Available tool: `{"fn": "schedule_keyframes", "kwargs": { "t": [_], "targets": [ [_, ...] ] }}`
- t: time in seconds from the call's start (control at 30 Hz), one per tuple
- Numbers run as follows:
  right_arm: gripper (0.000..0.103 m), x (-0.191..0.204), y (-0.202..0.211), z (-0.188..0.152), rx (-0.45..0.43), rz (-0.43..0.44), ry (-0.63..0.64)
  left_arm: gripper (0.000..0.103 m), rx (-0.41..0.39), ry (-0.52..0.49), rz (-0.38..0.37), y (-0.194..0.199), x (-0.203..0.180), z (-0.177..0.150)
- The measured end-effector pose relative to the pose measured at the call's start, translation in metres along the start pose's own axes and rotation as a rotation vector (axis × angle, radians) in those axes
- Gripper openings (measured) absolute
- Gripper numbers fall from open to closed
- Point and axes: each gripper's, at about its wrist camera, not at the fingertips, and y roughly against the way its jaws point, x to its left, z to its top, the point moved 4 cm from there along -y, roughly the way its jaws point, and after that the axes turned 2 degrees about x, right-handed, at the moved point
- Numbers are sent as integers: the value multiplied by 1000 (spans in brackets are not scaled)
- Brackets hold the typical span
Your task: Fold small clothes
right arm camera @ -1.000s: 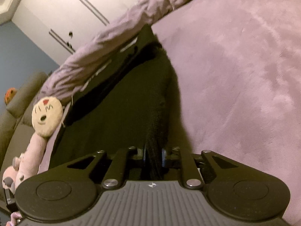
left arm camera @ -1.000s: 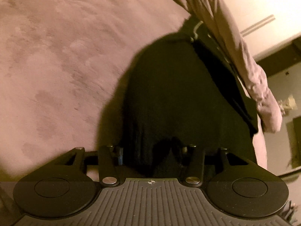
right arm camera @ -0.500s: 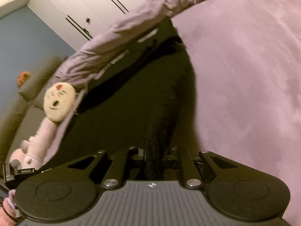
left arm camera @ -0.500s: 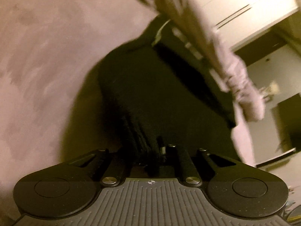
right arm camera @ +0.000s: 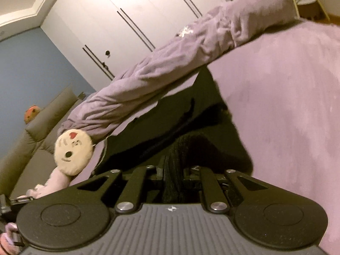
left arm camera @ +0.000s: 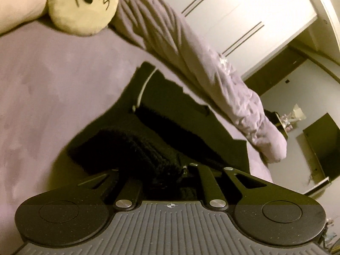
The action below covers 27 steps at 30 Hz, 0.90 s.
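While both grippers pinch one edge of the black knit (left arm camera: 136, 146), the step in hand looks like carrying that edge over to make a fold. The knit lies in the lower middle of both views on the purple blanket (left arm camera: 42, 89), in front of other dark clothes (left arm camera: 170, 97). The next move likely calls for laying the edge down evenly before letting go. The left gripper (left arm camera: 170, 170) and right gripper (right arm camera: 173, 172) are each narrowed onto bunched knit.
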Motion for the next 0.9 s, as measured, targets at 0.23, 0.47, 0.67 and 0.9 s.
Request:
{"fn": "schedule_keyframes", "kwargs": {
  "t": [0.23,0.47,0.67,0.9],
  "targets": [
    [10,0,-40,35,-34,-71,51,9,-28,-59,42,-39,-13,37],
    [10,4,-94,71,-71,-127,106,9,-76,-91,86,-78,-21,82],
    [10,11,-140,109,-120,-181,160,9,-121,-123,133,-117,-28,120],
    [10,14,-199,142,-157,-263,202,10,-176,-104,219,-168,-27,160]
  ]
}}
